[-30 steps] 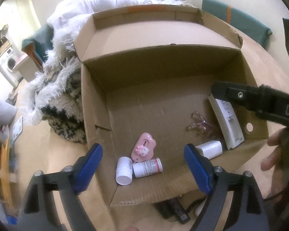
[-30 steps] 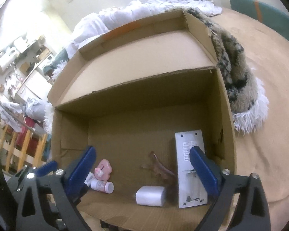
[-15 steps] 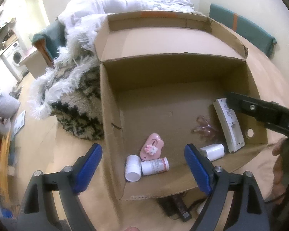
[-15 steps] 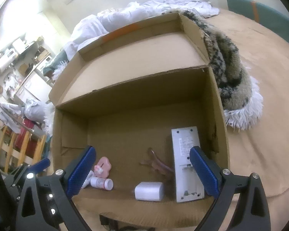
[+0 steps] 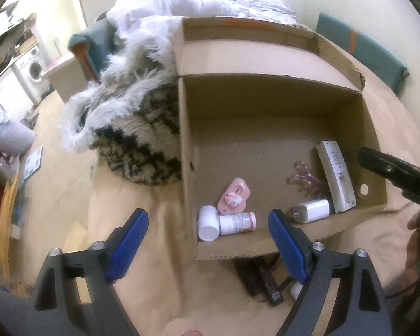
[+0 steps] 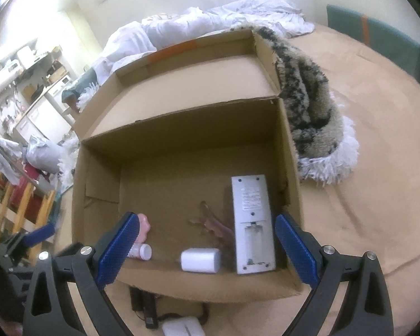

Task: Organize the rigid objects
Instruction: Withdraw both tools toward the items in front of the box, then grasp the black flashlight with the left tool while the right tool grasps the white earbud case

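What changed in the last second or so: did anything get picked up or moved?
Nothing was picked up. Both the left gripper and right gripper pulled back from the cardboard box, staying open and empty. The remote, white bottle and pink toy lie where they were.

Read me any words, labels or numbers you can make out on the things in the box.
No text here can be read.
Pill bottle: label print, too blurred.
Back of the remote: printed lines, too small.
Right tongs' arm: pale marking at the picture's edge, cut off.
White charger and pink case: no text visible.
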The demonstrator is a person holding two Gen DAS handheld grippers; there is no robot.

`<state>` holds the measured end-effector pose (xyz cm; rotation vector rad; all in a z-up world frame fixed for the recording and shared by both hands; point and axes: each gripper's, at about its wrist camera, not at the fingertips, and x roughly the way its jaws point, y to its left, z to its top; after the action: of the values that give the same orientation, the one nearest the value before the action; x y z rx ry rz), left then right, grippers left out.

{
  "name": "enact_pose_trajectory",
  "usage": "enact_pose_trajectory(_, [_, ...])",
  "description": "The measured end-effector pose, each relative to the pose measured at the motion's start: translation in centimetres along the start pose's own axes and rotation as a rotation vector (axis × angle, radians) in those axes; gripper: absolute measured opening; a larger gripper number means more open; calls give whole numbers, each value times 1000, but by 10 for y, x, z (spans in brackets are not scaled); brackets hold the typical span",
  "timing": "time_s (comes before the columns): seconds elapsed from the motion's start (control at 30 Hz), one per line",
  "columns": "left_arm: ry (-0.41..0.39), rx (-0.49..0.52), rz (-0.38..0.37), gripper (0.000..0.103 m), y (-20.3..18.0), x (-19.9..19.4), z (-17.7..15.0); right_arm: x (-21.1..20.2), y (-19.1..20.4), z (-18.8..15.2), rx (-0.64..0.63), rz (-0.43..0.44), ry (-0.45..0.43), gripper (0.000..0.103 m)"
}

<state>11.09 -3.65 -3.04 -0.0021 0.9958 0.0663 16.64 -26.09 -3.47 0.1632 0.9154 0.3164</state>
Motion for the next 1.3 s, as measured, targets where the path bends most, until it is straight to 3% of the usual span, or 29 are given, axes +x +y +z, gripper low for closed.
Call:
enact_pose_trajectory(0.13, [12, -22, 5, 86, 7, -4, -10, -9, -3, -11, 12, 0, 10, 103])
enact_pose_trajectory(0.5, [127, -103, -5, 86, 28, 6, -46, -29, -15, -53, 176, 100, 66, 103])
enact_pose_trajectory(0.7, [187, -123, -75, 85, 18, 21, -55, -8, -11, -71, 217, 72, 187, 103])
enact_pose_trajectory(0.77, [202, -130, -86, 77, 9, 35, -58, 0, -9, -73, 218, 60, 220, 103])
enact_pose_trajectory(0.87, [286, -101, -108, 56, -9, 65, -60, 5, -9, -73, 220, 58, 231, 103])
enact_pose_trajectory(1.03, [368, -130, -120, 53, -12, 96, -63, 9, -12, -76, 227, 57, 242, 103])
enact_pose_trajectory(1.2, [387, -132, -123, 53, -18, 103, -63, 14, -15, -77, 249, 65, 263, 103])
enact_pose_trajectory(1.27, [394, -119, -139, 48, -22, 105, -61, 19, -13, -77, 244, 62, 275, 103])
enact_pose_trajectory(1.3, [390, -107, -144, 33, -24, 106, -60, 20, -12, -78, 236, 57, 281, 103])
